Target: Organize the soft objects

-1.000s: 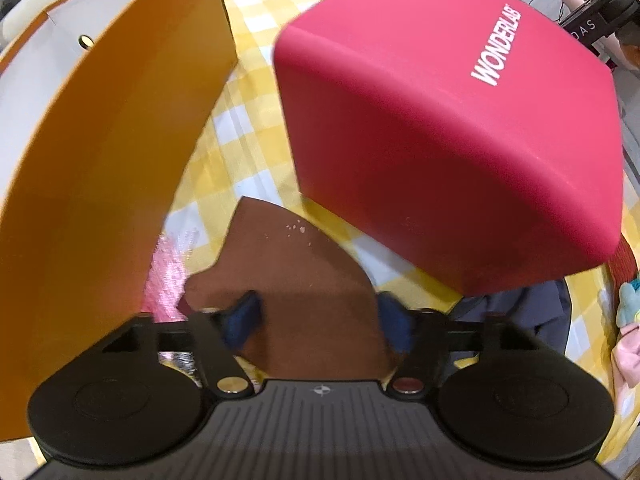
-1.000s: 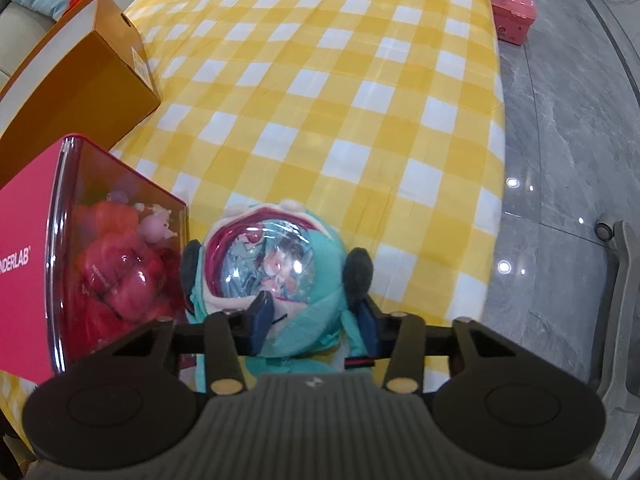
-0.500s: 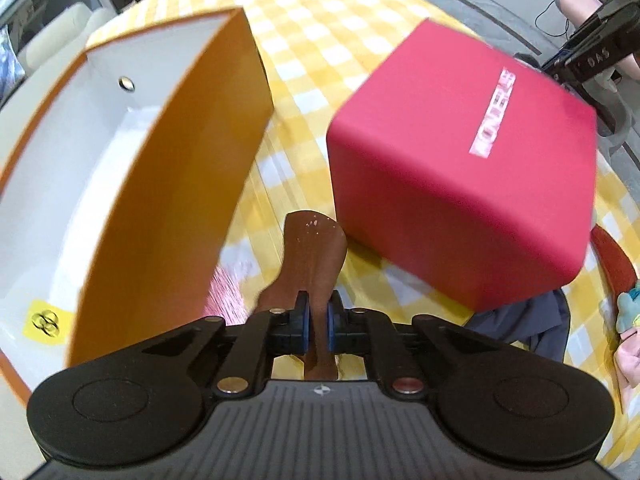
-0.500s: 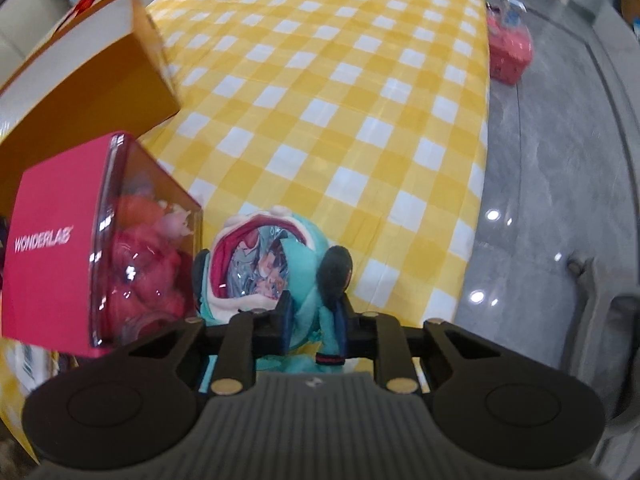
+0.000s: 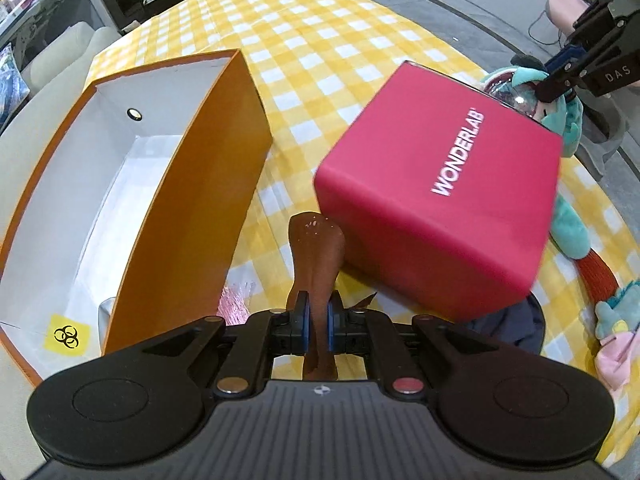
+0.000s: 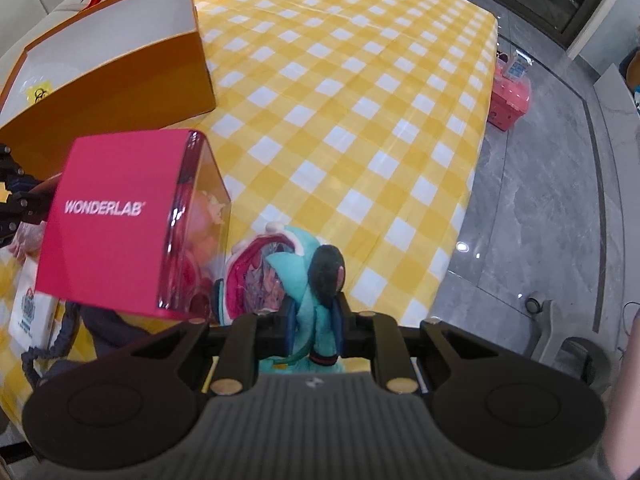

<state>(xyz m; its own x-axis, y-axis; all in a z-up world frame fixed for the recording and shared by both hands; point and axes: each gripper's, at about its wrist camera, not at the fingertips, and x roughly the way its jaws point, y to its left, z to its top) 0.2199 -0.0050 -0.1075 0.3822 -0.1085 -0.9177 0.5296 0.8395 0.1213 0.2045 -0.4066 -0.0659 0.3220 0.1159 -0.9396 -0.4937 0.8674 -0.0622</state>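
open box (image 5: pixel 192 184) left | Wonderlab box (image 5: pixel 440 200) right | plush toy (image 5: pixel 568 128) behind Wonderlab box

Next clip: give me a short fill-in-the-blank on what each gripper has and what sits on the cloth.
1. The left gripper is shut on a floppy ____ item.
2. The right gripper pinches a ____ plush.
3. The word on the red box is ____.
4. The open orange box is ____ inside.

Missing words: brown; teal; WONDERLAB; white
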